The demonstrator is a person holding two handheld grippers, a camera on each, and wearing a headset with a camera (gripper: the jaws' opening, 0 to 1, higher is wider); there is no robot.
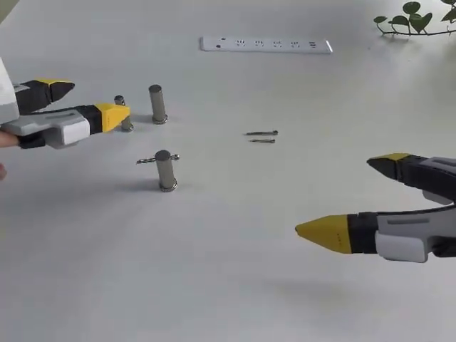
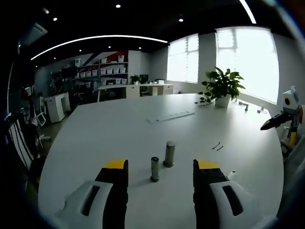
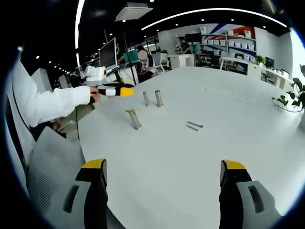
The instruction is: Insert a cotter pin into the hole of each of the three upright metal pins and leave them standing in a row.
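Head view, white table [image 1: 228,285]. My left gripper [image 1: 100,101] hovers at the left edge with jaws wide apart and nothing between them. My right gripper [image 1: 333,195] hovers at the lower right, also wide open and empty.

The near metal pin [image 1: 166,171] stands upright with a cotter pin [image 1: 157,159] through the hole near its top. Behind it stands the tall metal pin [image 1: 157,104], and just beside that the left metal pin [image 1: 122,112], which the yellow tip of my left gripper's lower jaw partly covers. Whether those two carry cotter pins I cannot tell. Two loose cotter pins [image 1: 261,136] lie flat and close together, well apart from the metal pins, between them and my right gripper. Bare table separates that gripper from them.

A power strip [image 1: 265,45] lies along the far side, and a plant [image 1: 413,20] trails in at the far right corner.

In the right gripper view, my sleeve [image 3: 47,102] reaches in from the left, holding the left gripper above the table edge.
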